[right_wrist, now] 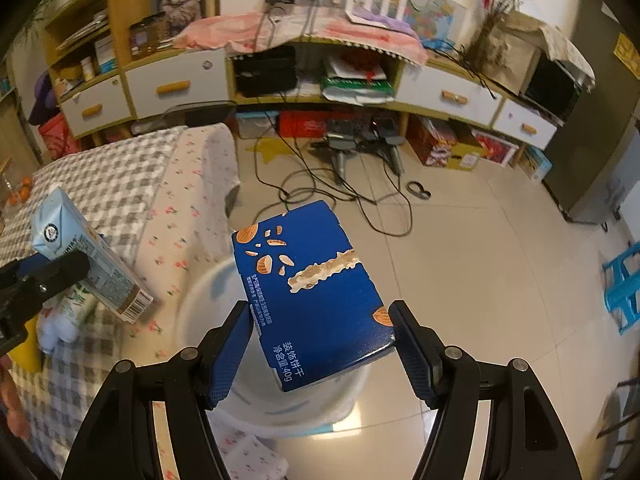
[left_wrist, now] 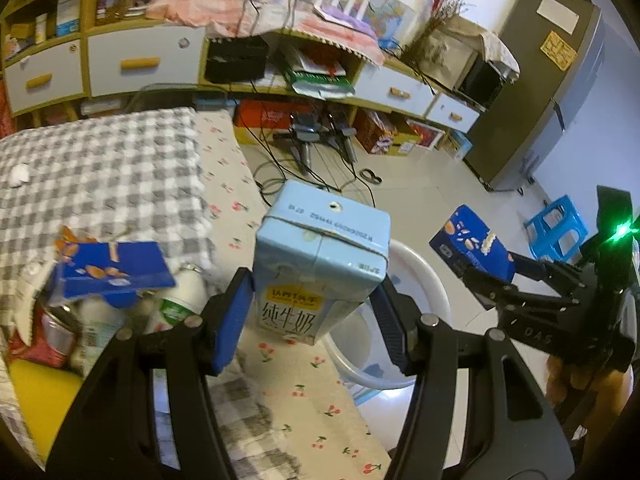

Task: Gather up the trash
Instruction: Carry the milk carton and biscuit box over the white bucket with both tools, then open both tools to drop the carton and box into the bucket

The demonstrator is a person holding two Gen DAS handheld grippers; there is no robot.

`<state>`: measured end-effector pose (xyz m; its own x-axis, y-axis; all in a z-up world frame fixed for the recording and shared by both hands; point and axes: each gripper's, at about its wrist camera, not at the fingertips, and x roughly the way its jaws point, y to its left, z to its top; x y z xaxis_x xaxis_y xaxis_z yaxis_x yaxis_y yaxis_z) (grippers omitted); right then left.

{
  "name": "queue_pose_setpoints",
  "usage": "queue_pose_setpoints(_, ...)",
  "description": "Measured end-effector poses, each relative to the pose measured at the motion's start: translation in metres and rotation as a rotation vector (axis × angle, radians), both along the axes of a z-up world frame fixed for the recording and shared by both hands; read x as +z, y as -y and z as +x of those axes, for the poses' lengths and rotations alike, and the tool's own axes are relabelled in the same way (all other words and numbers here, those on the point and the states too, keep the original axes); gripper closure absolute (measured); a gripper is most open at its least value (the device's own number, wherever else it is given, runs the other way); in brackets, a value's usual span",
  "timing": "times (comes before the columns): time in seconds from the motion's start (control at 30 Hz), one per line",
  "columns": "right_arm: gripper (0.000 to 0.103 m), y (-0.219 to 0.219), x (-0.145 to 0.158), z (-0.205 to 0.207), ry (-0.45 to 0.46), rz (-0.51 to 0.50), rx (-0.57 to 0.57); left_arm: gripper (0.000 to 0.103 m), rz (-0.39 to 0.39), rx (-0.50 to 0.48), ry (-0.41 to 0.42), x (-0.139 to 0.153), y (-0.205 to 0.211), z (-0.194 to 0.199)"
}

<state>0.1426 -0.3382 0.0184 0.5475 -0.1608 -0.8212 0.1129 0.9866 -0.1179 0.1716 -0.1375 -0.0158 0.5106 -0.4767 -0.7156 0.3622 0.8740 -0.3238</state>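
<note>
My left gripper (left_wrist: 314, 312) is shut on a light blue milk carton (left_wrist: 320, 256) and holds it above the table's edge, beside a white bin (left_wrist: 416, 280). The carton also shows in the right wrist view (right_wrist: 80, 256). My right gripper (right_wrist: 322, 340) is shut on a dark blue biscuit box (right_wrist: 308, 292) and holds it over the white bin (right_wrist: 208, 312). The box shows in the left wrist view (left_wrist: 472, 244), held out to the right of the bin. A second blue box (left_wrist: 112, 270) lies on a trash pile at the left.
A table with a checked cloth (left_wrist: 100, 168) and a floral underlay (left_wrist: 304, 412) holds white bottles (left_wrist: 180, 300) and a can (left_wrist: 56, 328). Cables (right_wrist: 332, 188) lie on the tiled floor. A blue stool (left_wrist: 556, 232) stands right. Shelves (right_wrist: 320, 80) line the far wall.
</note>
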Motion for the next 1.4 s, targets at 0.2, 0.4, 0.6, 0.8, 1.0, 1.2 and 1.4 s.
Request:
queue_pose_setpoints(0.2,0.032,0.024,-0.008,-0.011,-0.029,0.015,-0.036,0.042,0.042,-0.054,-0.001,-0.014,0.021,-0.006)
queue_pose_setpoints(0.4,0.032,0.031,-0.01,-0.014,-0.041,0.023,-0.05,0.042,0.057,-0.095,0.059,-0.014,0.033,-0.012)
queue_pose_setpoints(0.6,0.032,0.031,-0.012,-0.014,-0.043,0.022,-0.05,0.042,0.036,-0.126,0.075,-0.016,0.041,-0.013)
queue_pose_setpoints(0.8,0.032,0.028,-0.016,-0.012,-0.056,0.019,-0.049,0.042,0.047,-0.151,0.096,-0.018,0.048,-0.016)
queue_pose_setpoints(1.0,0.032,0.027,-0.019,-0.011,-0.067,0.016,-0.049,0.042,0.009,-0.179,0.082,-0.019,0.05,-0.015)
queue_pose_setpoints(1.2,0.032,0.027,-0.019,-0.011,-0.069,0.017,-0.048,0.042,0.025,-0.201,0.076,-0.022,0.056,-0.015)
queue_pose_setpoints(1.4,0.032,0.029,-0.02,-0.01,-0.076,0.018,-0.053,0.022,0.144,-0.128,0.064,-0.027,0.057,-0.012)
